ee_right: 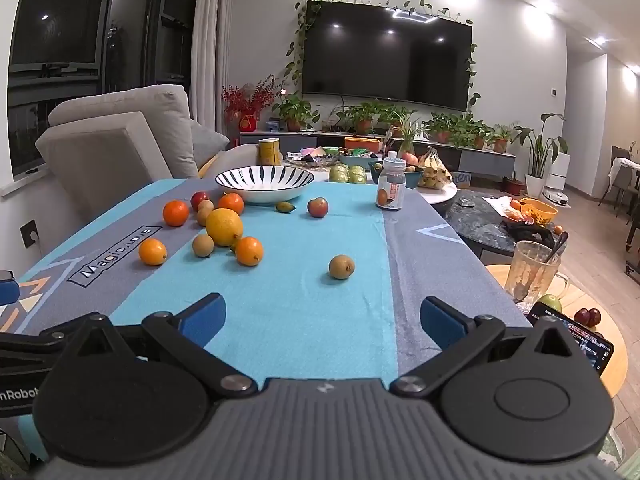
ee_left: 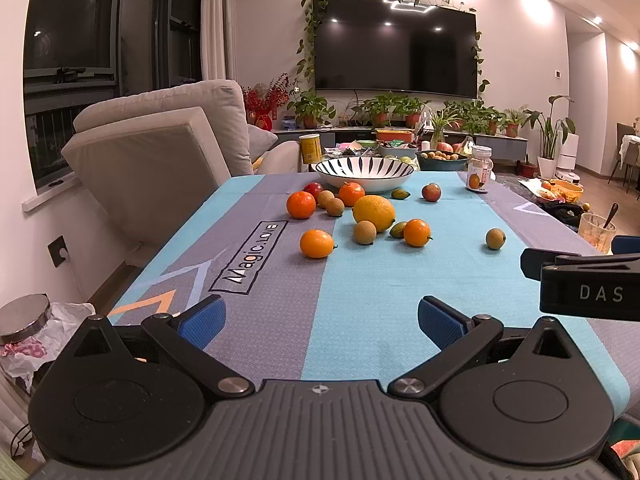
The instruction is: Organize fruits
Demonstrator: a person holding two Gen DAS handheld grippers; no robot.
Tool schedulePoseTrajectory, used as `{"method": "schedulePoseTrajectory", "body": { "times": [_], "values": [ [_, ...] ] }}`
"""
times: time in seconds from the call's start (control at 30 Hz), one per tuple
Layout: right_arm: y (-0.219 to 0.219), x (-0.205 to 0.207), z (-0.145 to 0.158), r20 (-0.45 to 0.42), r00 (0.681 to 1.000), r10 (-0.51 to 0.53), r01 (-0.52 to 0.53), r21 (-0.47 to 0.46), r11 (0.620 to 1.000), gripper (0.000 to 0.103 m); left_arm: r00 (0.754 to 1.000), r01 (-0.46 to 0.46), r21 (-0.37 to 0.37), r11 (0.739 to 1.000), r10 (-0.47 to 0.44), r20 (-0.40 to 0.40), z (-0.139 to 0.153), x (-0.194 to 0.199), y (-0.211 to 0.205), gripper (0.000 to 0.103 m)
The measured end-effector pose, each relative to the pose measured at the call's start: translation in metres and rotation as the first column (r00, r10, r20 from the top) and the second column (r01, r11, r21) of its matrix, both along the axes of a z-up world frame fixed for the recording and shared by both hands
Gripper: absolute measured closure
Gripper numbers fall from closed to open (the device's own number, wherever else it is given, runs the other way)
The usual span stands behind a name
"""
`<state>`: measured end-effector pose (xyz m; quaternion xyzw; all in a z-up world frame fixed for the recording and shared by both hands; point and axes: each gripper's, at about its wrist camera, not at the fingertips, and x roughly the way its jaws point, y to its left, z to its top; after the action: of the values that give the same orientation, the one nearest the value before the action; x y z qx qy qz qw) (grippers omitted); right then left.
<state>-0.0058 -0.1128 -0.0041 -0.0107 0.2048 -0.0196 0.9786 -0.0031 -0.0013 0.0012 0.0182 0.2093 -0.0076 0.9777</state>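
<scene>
Fruit lies scattered on a blue and grey tablecloth (ee_left: 360, 300). A big yellow lemon (ee_left: 373, 212) sits among several oranges (ee_left: 317, 243), small brown fruits (ee_left: 364, 232) and two red ones (ee_left: 431, 192). A striped bowl (ee_left: 364, 174) stands empty at the table's far end. One brown fruit (ee_right: 341, 267) lies alone nearer the right side. My left gripper (ee_left: 320, 318) is open over the near cloth, nothing between its blue pads. My right gripper (ee_right: 322, 320) is also open and empty, level with the left one.
A small jar (ee_right: 390, 190) with an orange label stands far right on the cloth. Beige armchairs (ee_left: 160, 152) are left of the table. A used glass with a spoon (ee_right: 530, 272), a phone (ee_right: 576, 340) and fruit sit on a round side table at right.
</scene>
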Motion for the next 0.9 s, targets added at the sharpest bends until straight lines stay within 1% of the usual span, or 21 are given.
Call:
{"method": "schedulePoseTrajectory", "body": {
  "times": [0.8, 0.9],
  "values": [
    [-0.0003, -0.0021, 0.0025, 0.018, 1.0, -0.011, 0.011, -0.003, 1.0, 0.041, 1.0, 0.014, 0.011, 1.0, -0.014, -0.002, -0.0046, 0.002, -0.0035, 0.0],
    [0.0005, -0.0019, 0.0016, 0.019, 1.0, -0.013, 0.013, -0.007, 1.0, 0.041, 1.0, 0.021, 0.001, 1.0, -0.021, -0.006, -0.005, 0.0025, -0.0038, 0.0]
  ]
}}
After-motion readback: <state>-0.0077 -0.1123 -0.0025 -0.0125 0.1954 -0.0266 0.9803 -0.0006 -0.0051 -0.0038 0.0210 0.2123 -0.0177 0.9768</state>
